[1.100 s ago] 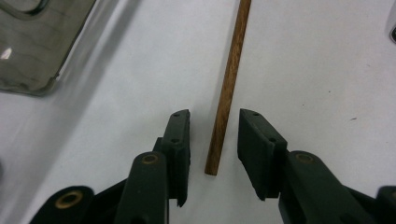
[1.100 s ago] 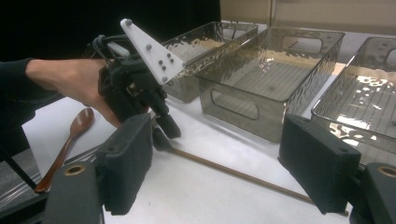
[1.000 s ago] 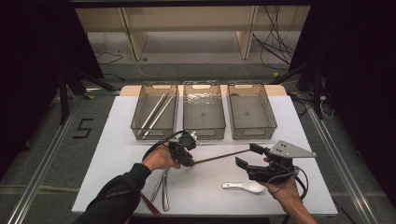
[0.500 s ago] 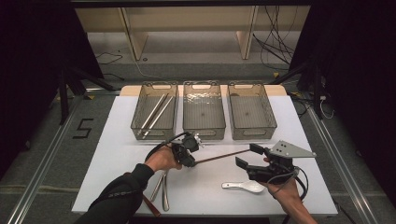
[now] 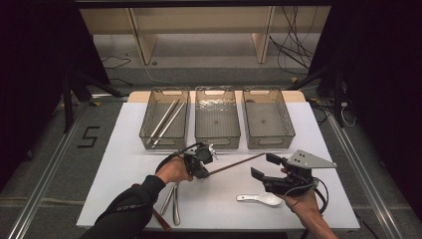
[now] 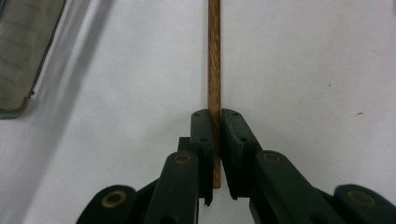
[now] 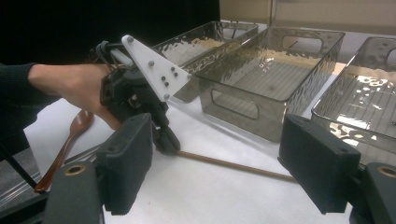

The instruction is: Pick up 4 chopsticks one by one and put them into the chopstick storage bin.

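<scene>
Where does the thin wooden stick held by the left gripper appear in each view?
High view: wooden stick at table centre, running right from the left gripper.
Left gripper view: stick clamped between the jaws, running upward.
Right gripper view: stick lying low between the jaws.
Shared landmark: left bin.

Lab / recording rig, not a home. Evidence: white bench [image 5: 124,194] set inside black curtains [image 5: 35,55]; metal floor rails [image 5: 47,164] w/ a taped "5" marker [image 5: 89,137] alongside; loose cables [image 5: 293,45] on floor at back; bare wooden frame legs [image 5: 142,37] behind; 3 identical clear bins [image 5: 217,142] in a row.
</scene>
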Demonstrator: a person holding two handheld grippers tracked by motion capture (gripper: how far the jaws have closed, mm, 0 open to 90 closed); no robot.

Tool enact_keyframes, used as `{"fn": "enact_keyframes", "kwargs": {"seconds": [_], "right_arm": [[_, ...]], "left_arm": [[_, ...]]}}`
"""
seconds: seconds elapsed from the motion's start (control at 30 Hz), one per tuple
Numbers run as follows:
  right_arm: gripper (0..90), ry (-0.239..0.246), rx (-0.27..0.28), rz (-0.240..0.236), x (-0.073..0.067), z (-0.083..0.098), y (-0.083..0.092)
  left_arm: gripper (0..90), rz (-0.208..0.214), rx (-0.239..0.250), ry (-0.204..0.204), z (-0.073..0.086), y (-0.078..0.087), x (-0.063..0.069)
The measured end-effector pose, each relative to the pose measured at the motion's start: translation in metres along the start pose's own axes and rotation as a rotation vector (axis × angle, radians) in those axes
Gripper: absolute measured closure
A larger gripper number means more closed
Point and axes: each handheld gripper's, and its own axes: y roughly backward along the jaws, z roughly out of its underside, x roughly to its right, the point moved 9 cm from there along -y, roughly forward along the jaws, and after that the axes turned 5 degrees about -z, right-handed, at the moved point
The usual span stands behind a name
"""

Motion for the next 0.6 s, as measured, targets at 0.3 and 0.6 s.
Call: {"fn": "enact_keyframes", "kwargs": {"seconds": [0.3, 0.6], "right_arm": [[26.8, -0.001, 0.003, -0.001, 0.0, 0.0, 0.0], [26.8, -0.001, 0.005, -0.001, 0.0, 0.0, 0.0]], "left_arm": [[83.6, -0.003, 0.017, -0.028, 0.002, 0.001, 0.0], [83.7, 0.024, 0.031, -0.05, 0.003, 0.012, 0.002]]}}
